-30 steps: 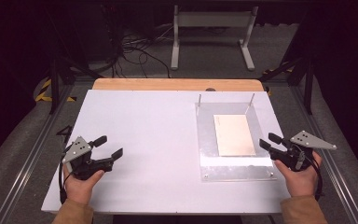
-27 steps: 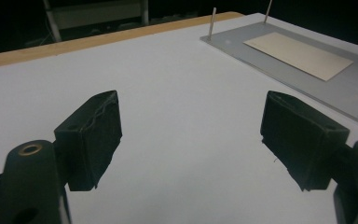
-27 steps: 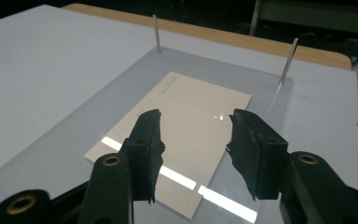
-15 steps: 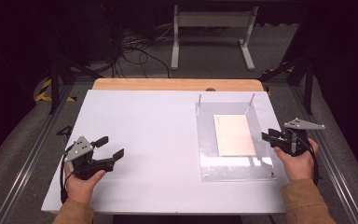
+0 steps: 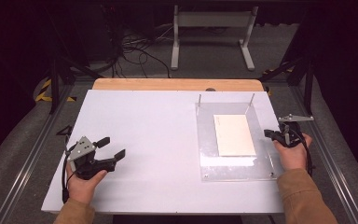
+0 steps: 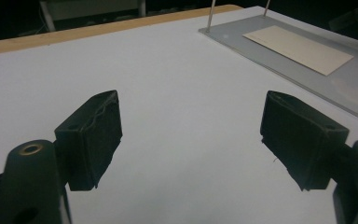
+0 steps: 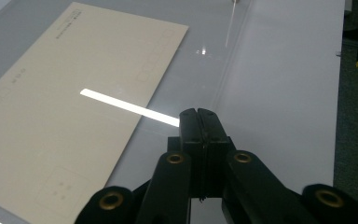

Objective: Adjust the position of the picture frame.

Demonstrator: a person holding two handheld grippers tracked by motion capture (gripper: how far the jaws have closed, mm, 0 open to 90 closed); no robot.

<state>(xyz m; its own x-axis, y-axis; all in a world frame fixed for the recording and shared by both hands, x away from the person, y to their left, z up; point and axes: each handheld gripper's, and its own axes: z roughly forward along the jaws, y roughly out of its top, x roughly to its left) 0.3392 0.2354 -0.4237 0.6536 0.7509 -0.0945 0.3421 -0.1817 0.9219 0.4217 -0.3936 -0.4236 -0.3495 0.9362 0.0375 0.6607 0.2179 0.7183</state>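
We see the left hand-held gripper [image 5: 106, 151] low over the near left of the white desk [image 5: 144, 126], its jaws spread wide apart with nothing between them. The right hand-held gripper [image 5: 271, 134] sits at the right edge of a clear acrylic plate [image 5: 235, 168] on the desk's right side, its jaws pressed together and empty. A cream printed envelope [image 5: 234, 134] lies flat on that plate, just left of the right hand-held gripper.

A cream envelope [image 5: 234, 135] with faint printed boxes lies flat under my clear acrylic plate [image 5: 235, 167], long side running away from me, on the right half of my white desk [image 5: 140, 130]. Two thin metal posts [image 5: 199, 99] stand upright at the plate's far corners.
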